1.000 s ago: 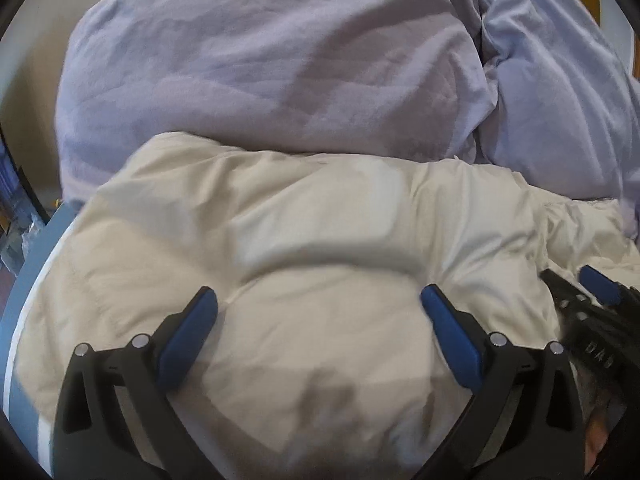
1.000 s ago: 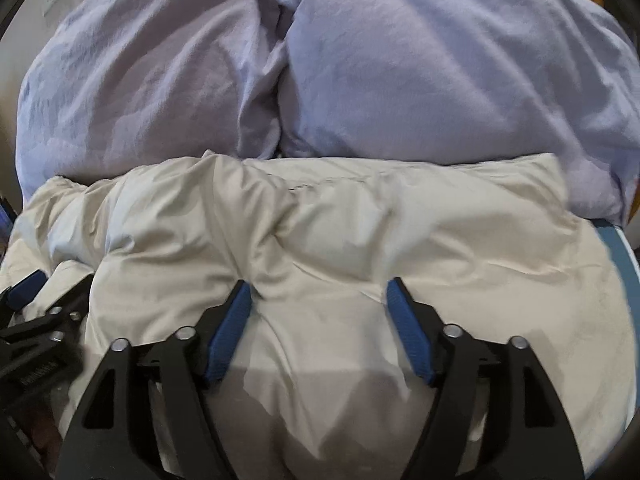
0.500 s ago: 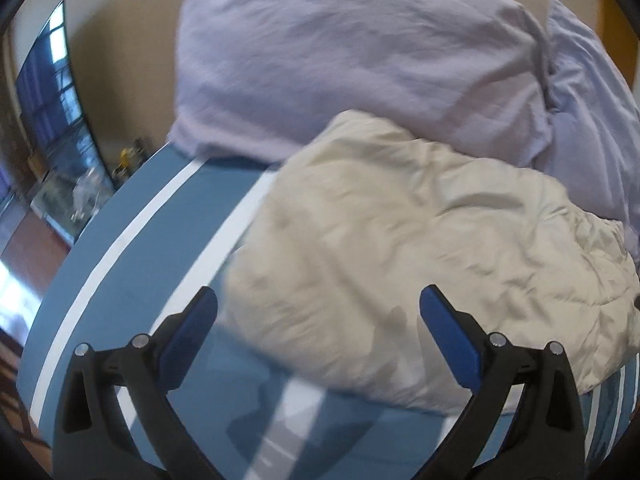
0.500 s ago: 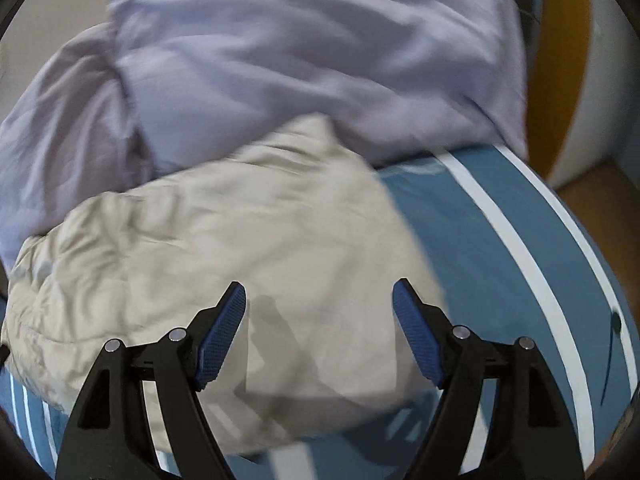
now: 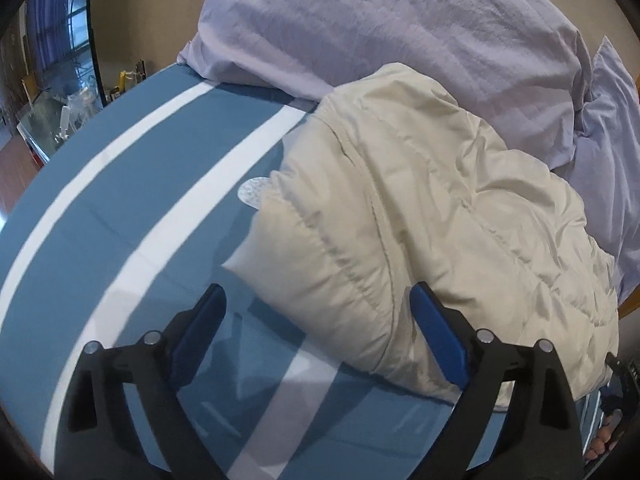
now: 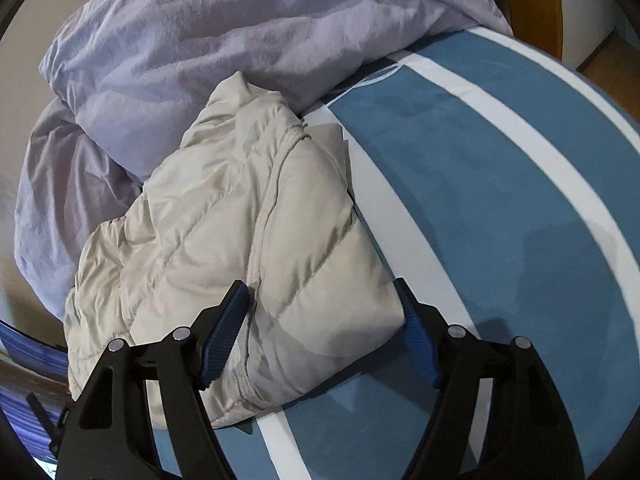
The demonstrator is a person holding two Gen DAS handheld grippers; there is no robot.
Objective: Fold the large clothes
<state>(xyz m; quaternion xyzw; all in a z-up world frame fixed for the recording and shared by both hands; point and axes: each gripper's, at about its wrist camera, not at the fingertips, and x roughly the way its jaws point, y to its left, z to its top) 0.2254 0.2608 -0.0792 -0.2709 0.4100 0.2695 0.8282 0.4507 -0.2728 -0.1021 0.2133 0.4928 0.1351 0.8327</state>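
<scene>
A cream quilted jacket (image 5: 420, 220) lies bunched on a blue bedsheet with white stripes (image 5: 132, 208). My left gripper (image 5: 318, 320) hovers over the jacket's left end. Its jaws are closing, the near corner lies between the blue pads, and neither pad presses on it. In the right wrist view the same jacket (image 6: 240, 220) shows its right end, with a corded seam running down it. My right gripper (image 6: 320, 320) straddles that folded corner. Its jaws are closing too, and the left pad (image 6: 224, 332) rests close over the fabric without a clear pinch.
A big lavender duvet (image 5: 400, 40) is heaped behind the jacket, also in the right wrist view (image 6: 240, 40). Bare striped sheet (image 6: 500, 200) spreads right of the jacket. The bed's edge, a window and wooden floor lie far left (image 5: 48, 80). An orange-brown panel (image 6: 528, 0) stands far right.
Both grippers swung apart from over the jacket's middle, the left one to its left end and the right one to its right end. The striped sheet came into view. The left jaws narrowed slightly.
</scene>
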